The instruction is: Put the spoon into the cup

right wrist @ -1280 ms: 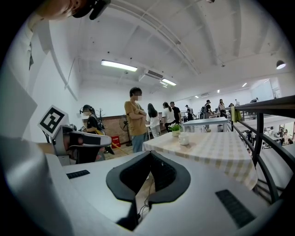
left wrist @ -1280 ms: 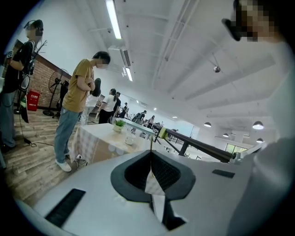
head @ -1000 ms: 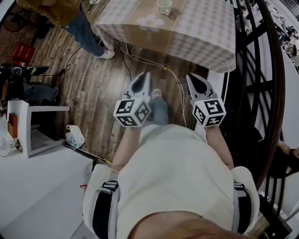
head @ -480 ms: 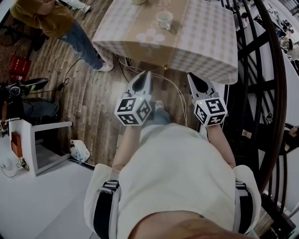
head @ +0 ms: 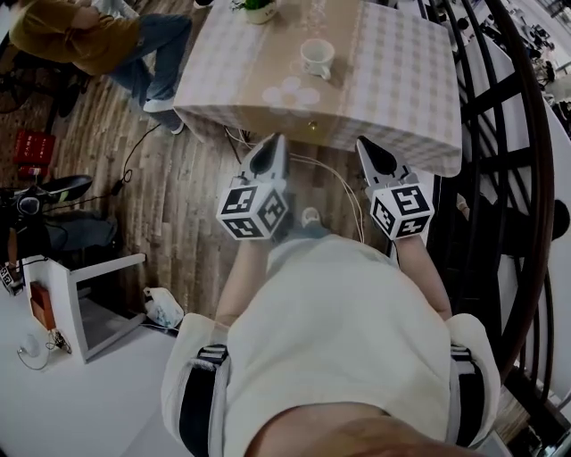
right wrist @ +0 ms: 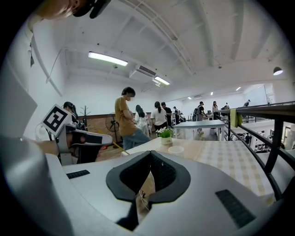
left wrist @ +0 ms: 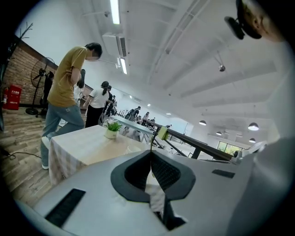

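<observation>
No legible text or signs.

The white cup [head: 317, 57] stands upright on the checked table [head: 401, 80].

In the head view, the top edge cuts through the potted plant [head: 257, 7] and cuts off the far side of the tabletop [head: 401, 80]. The person in the mustard top [head: 62, 31] runs off the upper left corner. The inside of the cup [head: 317, 58] is too small to tell. At the lower centre of the left gripper view, the fingers [left wrist: 169, 176] cover most of the cup.
</observation>
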Tool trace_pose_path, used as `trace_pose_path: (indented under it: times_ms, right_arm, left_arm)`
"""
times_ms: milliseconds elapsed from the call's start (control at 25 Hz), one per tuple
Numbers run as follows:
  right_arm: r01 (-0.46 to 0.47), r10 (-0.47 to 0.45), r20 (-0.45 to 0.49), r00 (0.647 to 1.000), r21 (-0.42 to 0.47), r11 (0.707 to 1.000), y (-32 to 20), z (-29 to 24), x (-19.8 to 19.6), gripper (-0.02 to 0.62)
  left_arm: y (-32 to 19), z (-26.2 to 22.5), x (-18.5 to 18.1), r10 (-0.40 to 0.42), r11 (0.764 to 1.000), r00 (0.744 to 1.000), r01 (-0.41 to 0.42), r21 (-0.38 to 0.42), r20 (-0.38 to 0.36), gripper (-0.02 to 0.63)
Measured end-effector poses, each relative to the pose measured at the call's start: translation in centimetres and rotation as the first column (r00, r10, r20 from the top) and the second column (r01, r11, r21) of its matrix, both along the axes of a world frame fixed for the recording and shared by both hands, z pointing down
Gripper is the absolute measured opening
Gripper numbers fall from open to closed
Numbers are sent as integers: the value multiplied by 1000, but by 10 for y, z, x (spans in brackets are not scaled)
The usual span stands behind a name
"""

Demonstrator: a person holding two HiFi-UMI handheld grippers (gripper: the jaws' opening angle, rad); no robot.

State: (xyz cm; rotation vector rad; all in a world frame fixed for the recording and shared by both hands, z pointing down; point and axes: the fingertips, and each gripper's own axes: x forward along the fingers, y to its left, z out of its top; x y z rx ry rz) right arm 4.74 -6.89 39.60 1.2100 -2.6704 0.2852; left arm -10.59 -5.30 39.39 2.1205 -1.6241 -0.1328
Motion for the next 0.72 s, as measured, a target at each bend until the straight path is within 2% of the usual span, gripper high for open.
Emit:
trace_pose_path:
  times_ms: [120, 440, 720]
  right_arm:
    - [-16, 16, -3, 1000, 5, 1000, -10, 3, -9, 0]
    - [-82, 82, -9, 997, 26, 996, 21, -1, -6, 0]
    - [-108, 108, 0, 994, 9, 994, 3, 21, -4, 0]
  left_arm:
    - [-12, 5, -10, 13, 1000, 1000, -13, -1, -2, 5]
    - [7, 0, -11, 72, 997, 997, -72, 23, -5, 5]
    - [-27, 18, -15, 78, 997, 997, -79, 19, 10, 5]
